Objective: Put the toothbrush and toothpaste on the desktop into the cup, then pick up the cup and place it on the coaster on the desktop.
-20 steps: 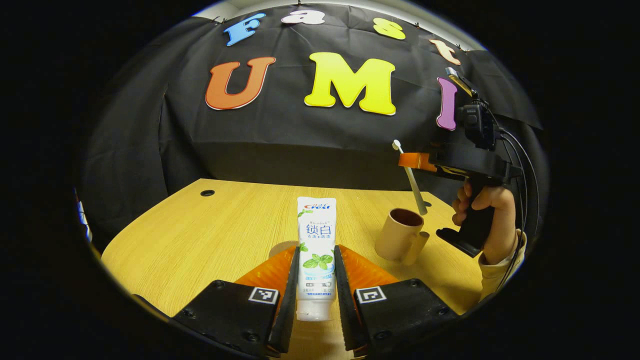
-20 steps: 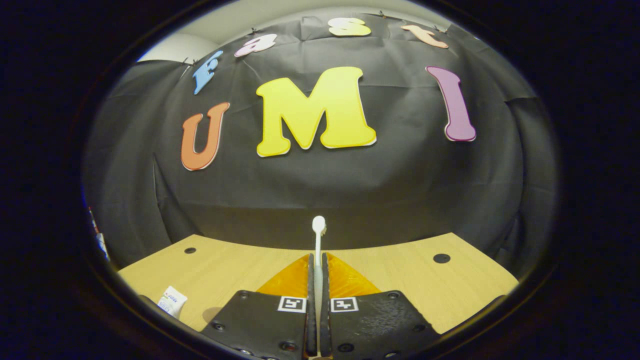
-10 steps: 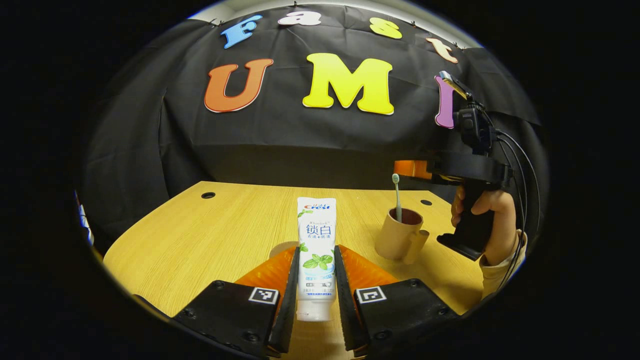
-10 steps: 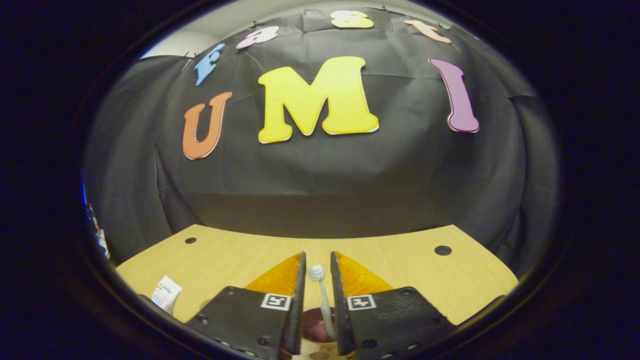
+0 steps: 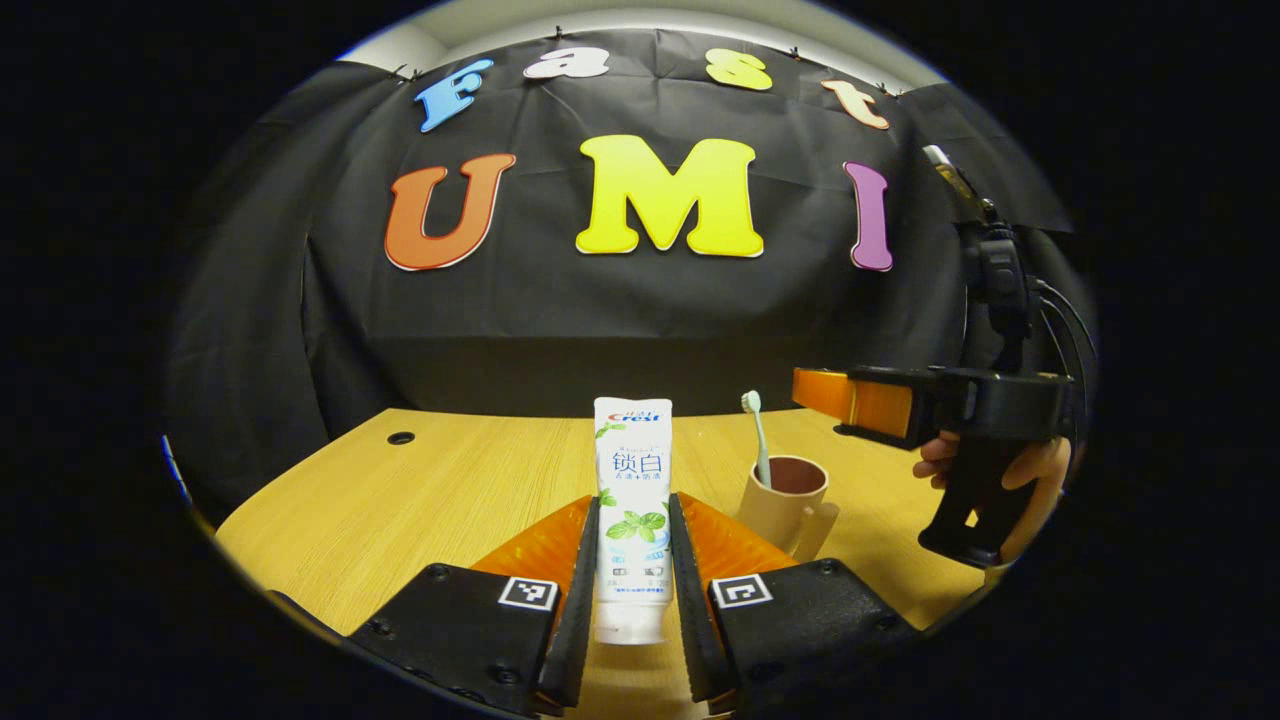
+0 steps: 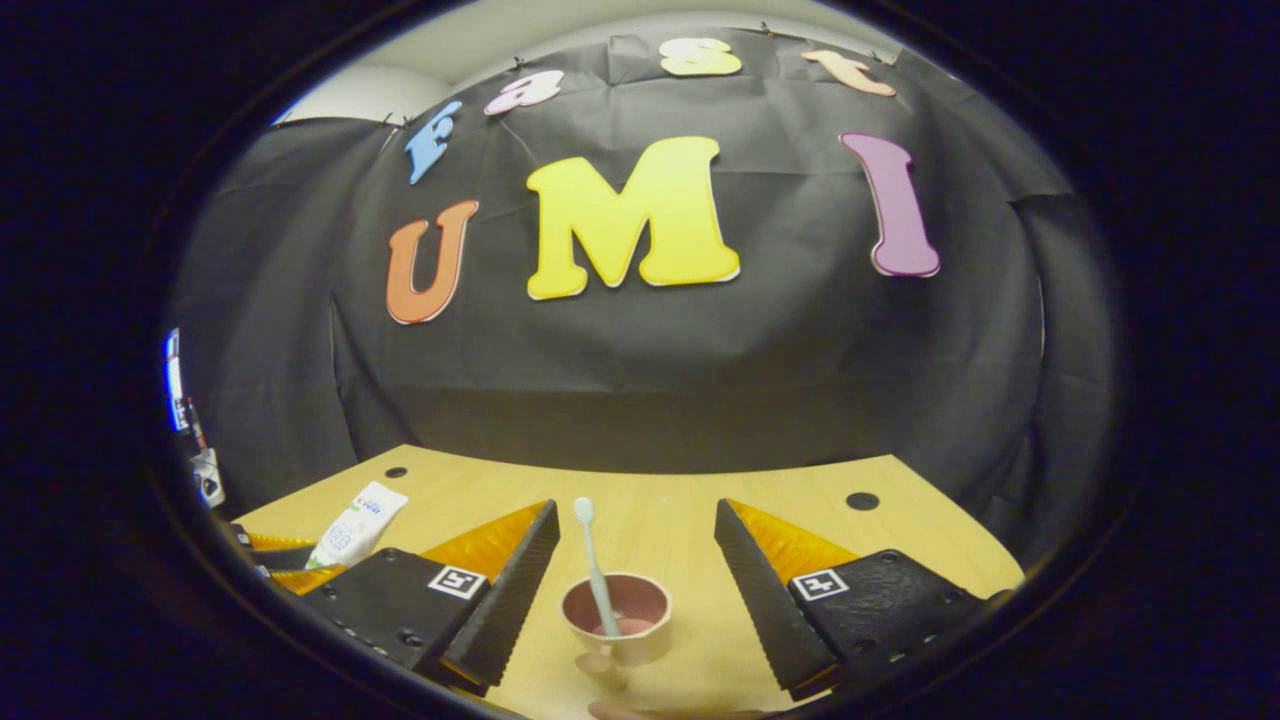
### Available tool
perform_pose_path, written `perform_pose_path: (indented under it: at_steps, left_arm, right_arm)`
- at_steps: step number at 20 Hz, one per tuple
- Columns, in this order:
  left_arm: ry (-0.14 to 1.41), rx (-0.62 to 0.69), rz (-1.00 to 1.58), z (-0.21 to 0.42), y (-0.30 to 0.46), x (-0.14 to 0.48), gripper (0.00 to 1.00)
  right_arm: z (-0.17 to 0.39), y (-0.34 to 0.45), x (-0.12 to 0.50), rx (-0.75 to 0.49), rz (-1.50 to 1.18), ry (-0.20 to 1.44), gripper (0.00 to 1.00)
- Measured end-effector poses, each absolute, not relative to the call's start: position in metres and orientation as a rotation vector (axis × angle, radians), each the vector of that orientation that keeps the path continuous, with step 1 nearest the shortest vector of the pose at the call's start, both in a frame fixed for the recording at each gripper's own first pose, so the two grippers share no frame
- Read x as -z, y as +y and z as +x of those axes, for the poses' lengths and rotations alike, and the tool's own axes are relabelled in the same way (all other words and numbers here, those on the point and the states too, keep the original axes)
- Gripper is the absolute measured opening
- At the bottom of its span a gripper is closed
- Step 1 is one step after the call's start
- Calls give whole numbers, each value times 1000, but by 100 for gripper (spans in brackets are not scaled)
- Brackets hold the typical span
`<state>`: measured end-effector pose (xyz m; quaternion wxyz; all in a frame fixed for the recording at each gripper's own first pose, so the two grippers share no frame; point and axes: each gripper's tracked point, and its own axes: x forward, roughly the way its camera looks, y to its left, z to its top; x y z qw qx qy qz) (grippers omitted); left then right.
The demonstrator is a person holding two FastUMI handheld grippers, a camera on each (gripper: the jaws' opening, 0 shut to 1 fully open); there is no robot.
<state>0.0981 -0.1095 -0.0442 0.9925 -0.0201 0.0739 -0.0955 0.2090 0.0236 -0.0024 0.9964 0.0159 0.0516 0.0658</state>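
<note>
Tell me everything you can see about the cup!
The cup is a small beige mug with a darker, reddish-brown inside and a blocky handle on one side. It looks like smooth ceramic or plastic. It stands upright on the wooden desktop. A pale toothbrush stands inside it, bristle end up, leaning against the rim. The right claw is open wide around it, touching nothing. The toothpaste tube is not in it yet.
</note>
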Motion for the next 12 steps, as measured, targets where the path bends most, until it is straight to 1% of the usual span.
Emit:
perform_pose_path:
  at_steps: [3, 7, 9, 12]
  left_arm:
    - [112, 212, -46, 110, -132, 24, 42]
    - [43, 233, -68, 138, -164, -11, 41]
    - [33, 252, -84, 152, -179, -23, 42]
    - [23, 283, -59, 174, -204, -31, 42]
  right_arm:
    - [195, -11, -4, -71, 28, 56, 96]
    - [192, -51, -10, 3, 66, 23, 95]
    - [191, -61, -11, 15, 100, 21, 94]
    - [188, -69, -17, 20, 125, 9, 95]
